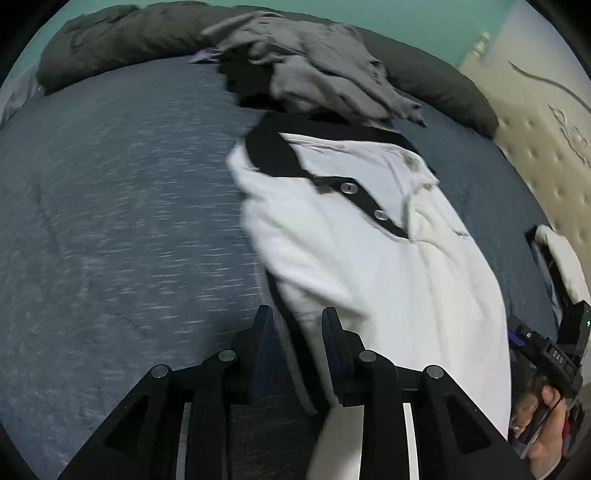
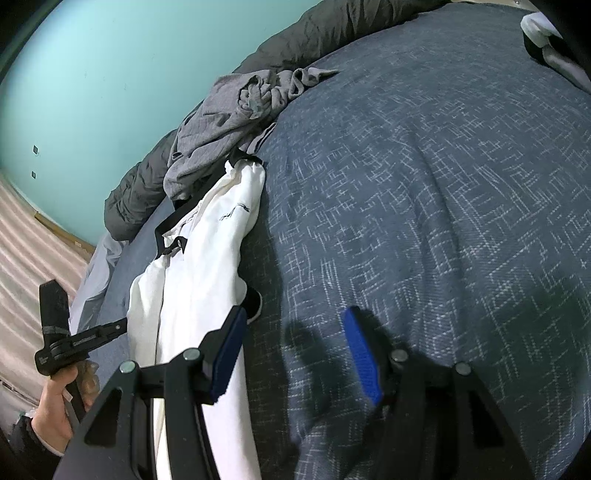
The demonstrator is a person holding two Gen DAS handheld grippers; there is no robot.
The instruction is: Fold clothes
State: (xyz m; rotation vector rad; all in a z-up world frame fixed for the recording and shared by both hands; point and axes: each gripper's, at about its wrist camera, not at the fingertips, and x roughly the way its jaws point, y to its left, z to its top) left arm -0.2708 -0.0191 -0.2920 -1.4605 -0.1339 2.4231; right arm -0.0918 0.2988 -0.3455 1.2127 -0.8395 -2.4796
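A white polo shirt (image 1: 388, 266) with a black collar and button placket lies on the blue bed cover (image 1: 122, 221), sleeves folded in. My left gripper (image 1: 297, 314) sits low at the shirt's near left edge. Its jaws stand a little apart, and the black-trimmed edge of the shirt runs between them without being pinched. In the right wrist view the shirt (image 2: 207, 258) shows as a long white strip. My right gripper (image 2: 294, 312) hangs open over the bed cover (image 2: 424, 221) beside it, the left finger (image 2: 229, 343) over the shirt's edge and nothing between the pads.
A crumpled grey garment (image 1: 314, 74) (image 2: 221, 122) lies just beyond the collar. A dark grey duvet (image 1: 129, 40) is bunched along the far edge by the teal wall (image 2: 92, 74). A beige tufted headboard (image 1: 546, 147) stands at the right. More folded clothes (image 2: 543, 29) lie at a bed corner.
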